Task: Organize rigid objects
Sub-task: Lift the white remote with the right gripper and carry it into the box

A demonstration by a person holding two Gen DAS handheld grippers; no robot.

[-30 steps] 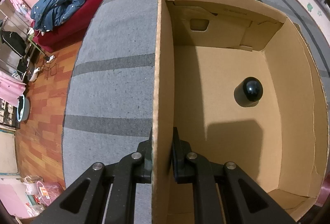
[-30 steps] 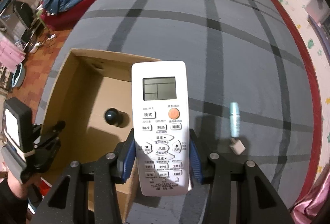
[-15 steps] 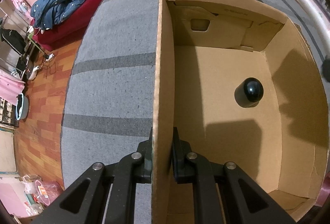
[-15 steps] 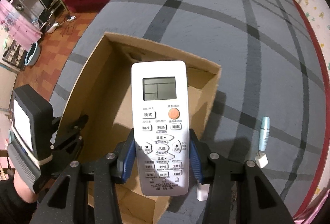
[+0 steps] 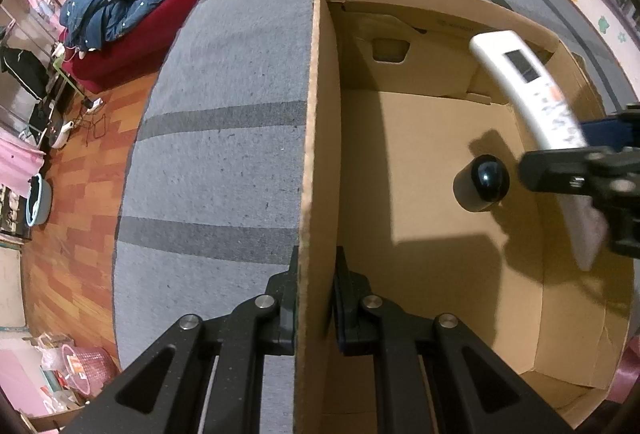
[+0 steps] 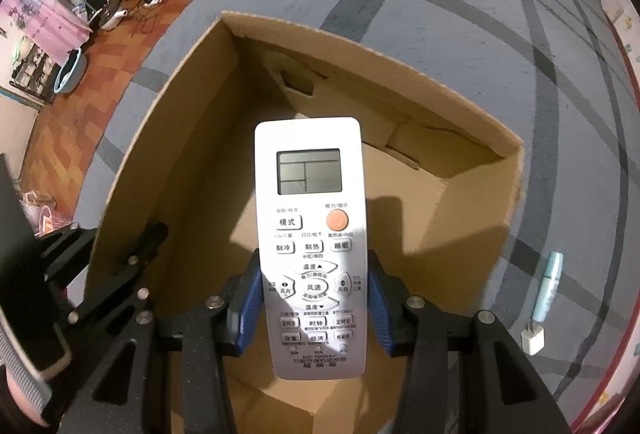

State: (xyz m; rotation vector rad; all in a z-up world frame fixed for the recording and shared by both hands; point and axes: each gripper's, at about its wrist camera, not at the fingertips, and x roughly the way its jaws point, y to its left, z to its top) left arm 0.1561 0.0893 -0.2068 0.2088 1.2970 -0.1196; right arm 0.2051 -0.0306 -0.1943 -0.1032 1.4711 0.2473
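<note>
A grey striped bed (image 5: 224,154) carries an open cardboard box (image 5: 440,162), whose side wall the left hand-held gripper (image 5: 316,298) pinches tight, likely to steady it. The right hand-held gripper (image 6: 314,308) is clamped on a white remote (image 6: 312,234) above the box interior (a black round object (image 5: 486,180) sits inside), apparently for dropping in.

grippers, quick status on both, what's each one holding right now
Left gripper: shut on the near wall of the brown cardboard box.
Right gripper: shut on the white air-conditioner remote control, held over the box.
</note>
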